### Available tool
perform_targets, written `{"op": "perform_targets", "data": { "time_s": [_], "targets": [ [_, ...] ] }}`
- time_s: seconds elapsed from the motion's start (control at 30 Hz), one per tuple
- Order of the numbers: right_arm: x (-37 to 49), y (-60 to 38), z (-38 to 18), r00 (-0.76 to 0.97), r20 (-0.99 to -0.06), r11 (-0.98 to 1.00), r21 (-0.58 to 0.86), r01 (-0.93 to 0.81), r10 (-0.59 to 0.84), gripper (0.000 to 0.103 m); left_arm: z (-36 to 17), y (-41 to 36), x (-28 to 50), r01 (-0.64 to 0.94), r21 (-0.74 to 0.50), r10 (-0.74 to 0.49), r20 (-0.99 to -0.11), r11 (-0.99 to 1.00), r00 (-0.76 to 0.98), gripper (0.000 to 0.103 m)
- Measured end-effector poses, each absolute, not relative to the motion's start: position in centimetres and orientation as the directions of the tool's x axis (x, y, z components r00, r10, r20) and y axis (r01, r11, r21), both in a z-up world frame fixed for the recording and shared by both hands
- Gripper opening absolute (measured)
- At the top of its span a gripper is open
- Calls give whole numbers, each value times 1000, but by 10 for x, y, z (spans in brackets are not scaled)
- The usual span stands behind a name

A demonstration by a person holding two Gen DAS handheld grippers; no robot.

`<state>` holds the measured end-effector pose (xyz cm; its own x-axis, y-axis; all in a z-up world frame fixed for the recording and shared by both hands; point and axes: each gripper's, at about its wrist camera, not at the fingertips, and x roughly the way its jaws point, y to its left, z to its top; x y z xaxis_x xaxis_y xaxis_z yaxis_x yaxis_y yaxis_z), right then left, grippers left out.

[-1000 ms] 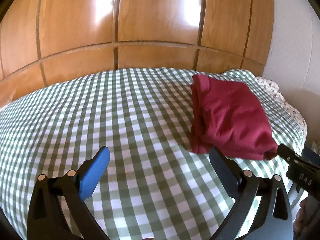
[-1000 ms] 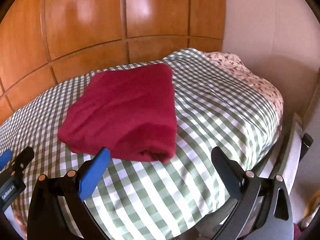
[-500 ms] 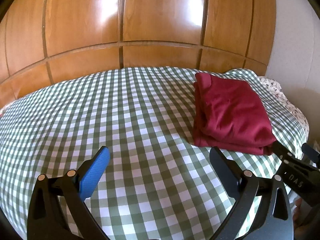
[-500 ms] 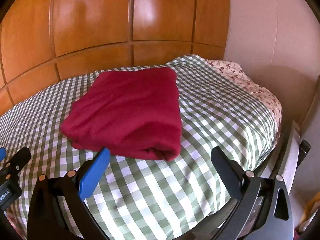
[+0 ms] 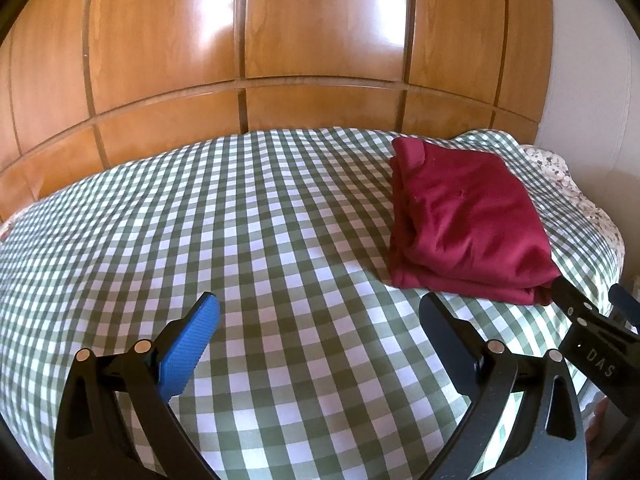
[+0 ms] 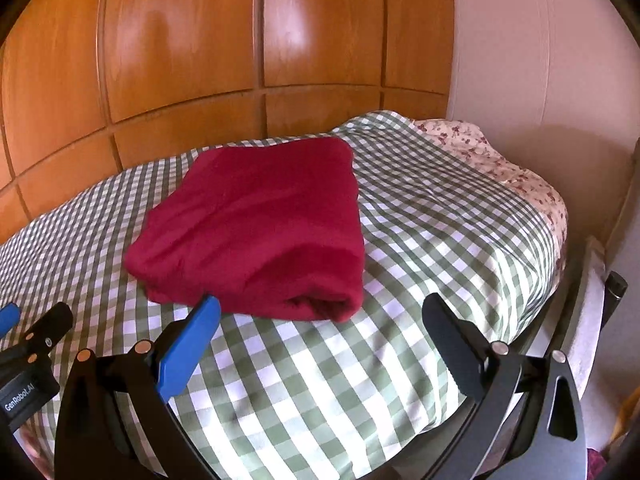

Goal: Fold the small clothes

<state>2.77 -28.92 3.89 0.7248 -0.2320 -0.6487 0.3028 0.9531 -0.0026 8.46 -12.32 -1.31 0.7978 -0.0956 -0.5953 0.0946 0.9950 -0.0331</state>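
A dark red garment (image 5: 464,220) lies folded in a neat rectangle on the green-and-white checked bed cover (image 5: 240,220), at the right in the left wrist view and centre-left in the right wrist view (image 6: 260,224). My left gripper (image 5: 320,316) is open and empty, held above the cover to the left of the garment. My right gripper (image 6: 322,316) is open and empty, just in front of the garment's near folded edge. The right gripper's tips show at the right edge of the left wrist view (image 5: 592,312). The left gripper shows at the left edge of the right wrist view (image 6: 28,332).
A glossy wooden panelled wall (image 5: 280,40) rises behind the bed. A floral sheet (image 6: 500,160) shows at the bed's far right corner, next to a pale wall (image 6: 540,60). The bed's edge and frame (image 6: 580,300) drop off at the right.
Both grippers have drawn back and risen away from the folded garment, so it looks smaller and farther off. The garment has not moved. Both grippers stay open.
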Motion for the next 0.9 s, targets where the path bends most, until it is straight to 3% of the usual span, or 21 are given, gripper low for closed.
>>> {"op": "perform_targets", "data": {
  "time_s": [0.9],
  "targets": [
    [27, -287, 40, 738, -646, 964, 9, 266, -197, 101, -6, -115, 75, 70, -23, -70, -565, 997, 822, 99]
  ]
}}
